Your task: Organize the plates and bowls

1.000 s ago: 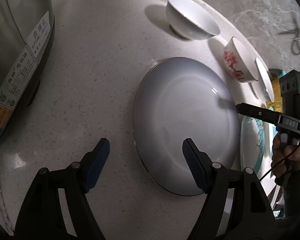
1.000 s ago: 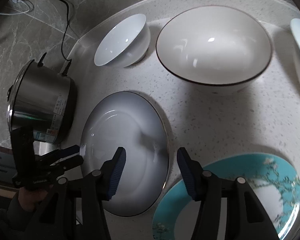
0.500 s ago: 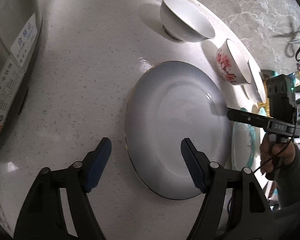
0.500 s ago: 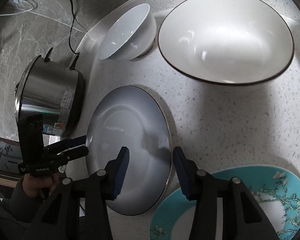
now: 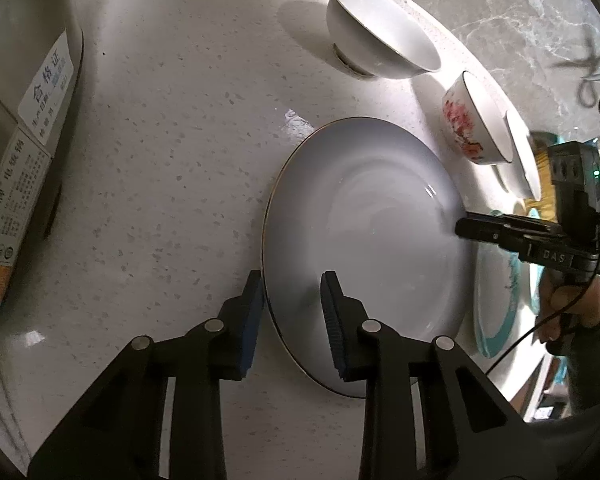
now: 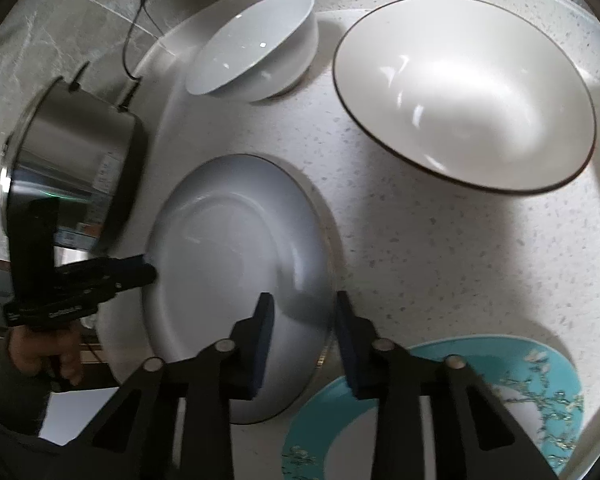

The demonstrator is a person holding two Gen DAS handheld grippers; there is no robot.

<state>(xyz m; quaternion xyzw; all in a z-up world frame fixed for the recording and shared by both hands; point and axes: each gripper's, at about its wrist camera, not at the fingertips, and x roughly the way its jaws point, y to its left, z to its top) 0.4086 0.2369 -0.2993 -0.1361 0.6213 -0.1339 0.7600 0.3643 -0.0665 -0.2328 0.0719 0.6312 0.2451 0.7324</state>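
Note:
A grey plate with a thin dark rim [image 5: 364,236] lies on the speckled white counter; it also shows in the right wrist view [image 6: 236,264]. My left gripper [image 5: 292,304] straddles the plate's left edge, jaws narrowed with a gap still showing. My right gripper [image 6: 304,332] straddles the plate's opposite edge, also narrowed. Each gripper shows in the other's view, the right gripper [image 5: 500,228] at the plate's far edge and the left gripper [image 6: 112,276] likewise. A teal flowered plate [image 6: 500,400] lies just beside the grey plate.
A steel electric cooker [image 6: 72,164] stands left of the plate, close to my left gripper [image 5: 24,120]. A white bowl [image 5: 380,40], a pink-flowered bowl [image 5: 476,120] and a large cream bowl with brown rim [image 6: 468,96] sit behind the plate.
Both grippers have moved in onto opposite edges of the grey plate and their jaws have narrowed around its rim. The plate has stayed on the counter.

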